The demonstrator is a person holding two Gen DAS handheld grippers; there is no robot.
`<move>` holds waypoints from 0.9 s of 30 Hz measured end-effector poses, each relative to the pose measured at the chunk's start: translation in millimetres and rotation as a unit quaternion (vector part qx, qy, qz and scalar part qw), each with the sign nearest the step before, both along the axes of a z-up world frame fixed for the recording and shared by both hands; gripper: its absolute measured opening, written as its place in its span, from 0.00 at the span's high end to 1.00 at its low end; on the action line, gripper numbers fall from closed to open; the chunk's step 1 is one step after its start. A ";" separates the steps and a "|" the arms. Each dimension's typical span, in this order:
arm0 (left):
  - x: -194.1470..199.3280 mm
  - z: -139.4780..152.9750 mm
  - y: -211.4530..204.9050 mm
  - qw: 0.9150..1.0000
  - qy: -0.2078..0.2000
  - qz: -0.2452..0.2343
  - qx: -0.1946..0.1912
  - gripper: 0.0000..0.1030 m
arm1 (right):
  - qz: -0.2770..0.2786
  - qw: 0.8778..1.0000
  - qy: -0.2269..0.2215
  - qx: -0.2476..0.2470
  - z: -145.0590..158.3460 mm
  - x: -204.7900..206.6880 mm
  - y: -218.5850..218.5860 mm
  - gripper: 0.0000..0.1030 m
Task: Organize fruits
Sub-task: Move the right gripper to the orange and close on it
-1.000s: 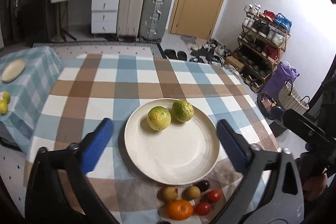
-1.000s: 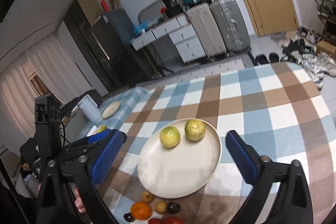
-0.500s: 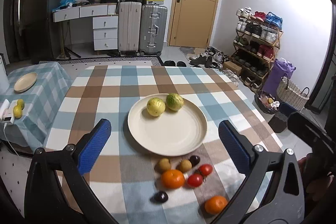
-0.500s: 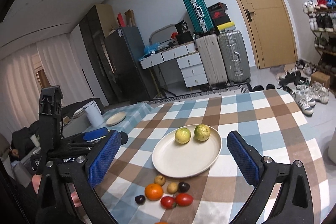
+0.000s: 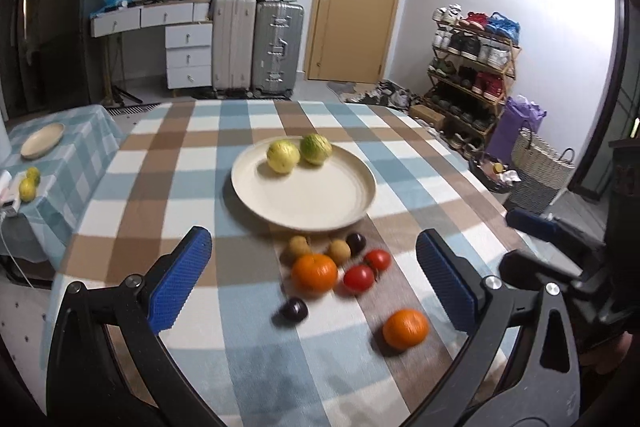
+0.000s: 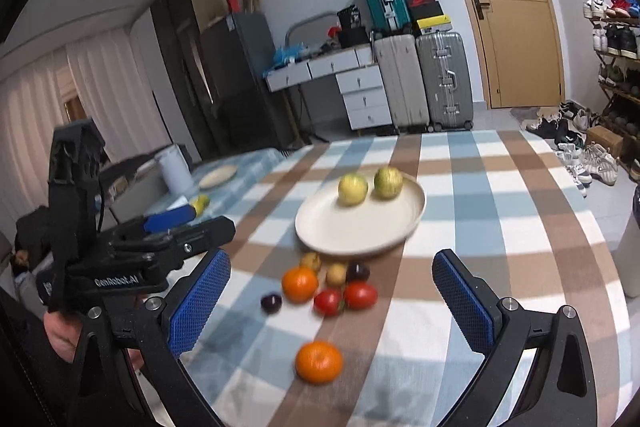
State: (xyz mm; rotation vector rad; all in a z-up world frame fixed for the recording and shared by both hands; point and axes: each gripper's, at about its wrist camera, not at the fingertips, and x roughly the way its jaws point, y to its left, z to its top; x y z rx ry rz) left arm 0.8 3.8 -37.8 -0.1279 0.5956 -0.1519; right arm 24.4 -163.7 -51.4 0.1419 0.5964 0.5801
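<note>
since both tongs, left gripper (image 5: 312,281) and right gripper (image 6: 330,301), gape empty, loose fruit lower center awaits the plate (image 5: 352,205).

Both hand-held grippers (image 5: 312,281) (image 6: 330,301) wide apart, empty

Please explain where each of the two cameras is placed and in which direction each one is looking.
Left wrist: sits on the left claw, facing forward across the checked table toward the door; its blue fingers show, and the right claw at far right.
Right wrist: sits on the right claw, facing the same way from further right; its own fingers and the left claw show.
Shared: the plate with two green-yellow fruits, and loose fruit before it.
</note>
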 end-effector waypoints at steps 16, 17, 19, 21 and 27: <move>-16.0 -58.5 22.7 0.999 0.032 -0.003 -0.018 0.01 | 0.041 0.993 0.106 -0.006 -68.1 -5.1 19.1 0.00; -15.1 -59.8 23.8 0.999 0.034 -0.002 -0.019 0.01 | 0.043 0.993 0.112 -0.004 -70.8 -4.7 20.0 0.00; -13.5 -62.5 25.1 0.999 0.039 0.000 -0.020 0.01 | 0.045 0.992 0.122 -0.004 -75.3 -2.4 23.1 0.01; -11.9 -65.3 26.6 0.999 0.042 -0.002 -0.024 0.01 | 0.047 0.991 0.127 -0.007 -78.8 -0.8 26.3 0.01; -9.2 -70.7 24.4 0.999 0.042 -0.008 -0.020 0.01 | 0.051 0.989 0.142 -0.006 -84.9 4.6 29.7 0.01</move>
